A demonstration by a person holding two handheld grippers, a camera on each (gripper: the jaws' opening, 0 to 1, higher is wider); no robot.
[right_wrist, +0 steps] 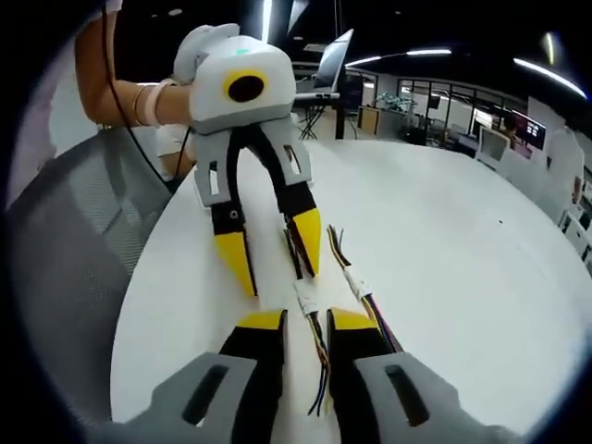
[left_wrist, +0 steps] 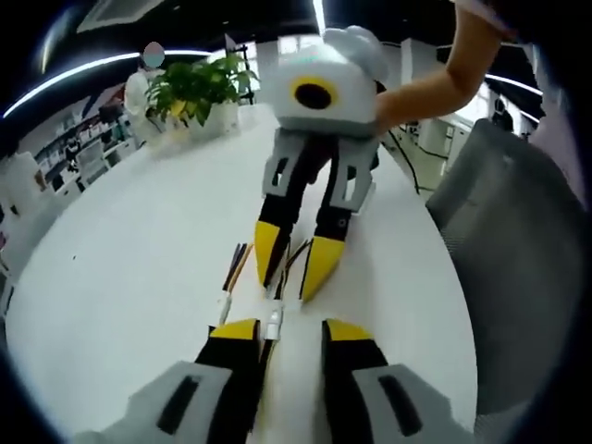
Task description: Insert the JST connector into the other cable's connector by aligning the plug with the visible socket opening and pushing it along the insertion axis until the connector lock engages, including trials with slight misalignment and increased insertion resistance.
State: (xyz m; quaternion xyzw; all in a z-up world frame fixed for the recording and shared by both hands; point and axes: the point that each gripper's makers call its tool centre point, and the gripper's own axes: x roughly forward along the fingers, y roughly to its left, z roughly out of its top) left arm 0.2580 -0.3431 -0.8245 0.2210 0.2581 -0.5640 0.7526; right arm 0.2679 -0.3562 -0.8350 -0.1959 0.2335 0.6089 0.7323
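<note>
Two JST cables lie side by side on the white table (left_wrist: 139, 259). One cable's white connector (left_wrist: 274, 324) rests between the yellow tips of my left gripper (left_wrist: 291, 330), whose jaws stand apart around it without touching. The same connector (right_wrist: 305, 298) lies just ahead of my right gripper (right_wrist: 308, 322). Its coloured wires (right_wrist: 319, 361) run back through the gap between those jaws, which do not pinch them. The second cable's white connector (left_wrist: 224, 307) (right_wrist: 357, 283) lies loose beside it. The two grippers face each other, and the right gripper (left_wrist: 291, 277) straddles the first cable's wires.
A potted plant (left_wrist: 194, 88) stands at the far end of the table. A grey mesh chair (left_wrist: 518, 240) (right_wrist: 74, 240) sits close to the table's edge. A person's arm (left_wrist: 444, 79) holds the right gripper. A laptop (right_wrist: 333, 60) sits at the back.
</note>
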